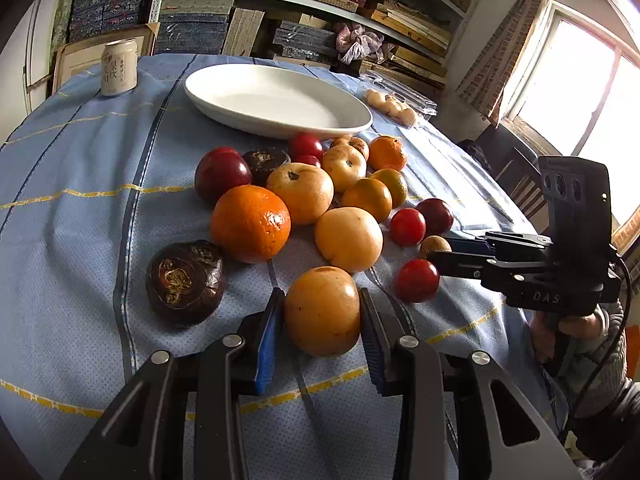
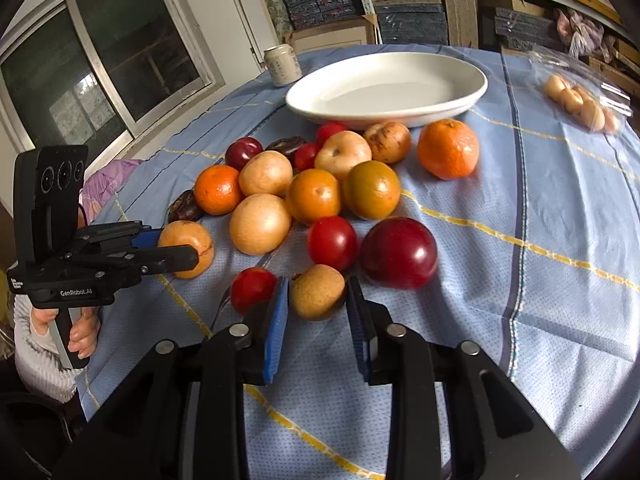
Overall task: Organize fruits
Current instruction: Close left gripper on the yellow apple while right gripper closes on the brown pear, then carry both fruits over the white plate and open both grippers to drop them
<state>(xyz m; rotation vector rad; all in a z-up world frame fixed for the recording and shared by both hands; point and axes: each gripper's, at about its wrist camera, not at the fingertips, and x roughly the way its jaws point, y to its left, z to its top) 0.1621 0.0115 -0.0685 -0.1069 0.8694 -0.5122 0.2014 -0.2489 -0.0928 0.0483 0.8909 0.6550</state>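
left tongs [image 1: 322,316] clamp yellow fruit [image 1: 322,310] | right tongs [image 2: 318,300] clamp brown fruit [image 2: 317,297] | cloth [image 2: 540,280] rightward bare

Loose oranges [image 1: 251,222], yellow apples [image 1: 349,239], dark plums [image 1: 221,172] and small red fruits [image 1: 407,226] lie clustered before an empty white dish [image 1: 224,92].

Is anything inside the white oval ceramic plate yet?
Nothing visible: the white oval ceramic plate shows a bare white inside in both views. Its near rim hides a thin strip of the floor. All the fruit lies on the blue cloth.
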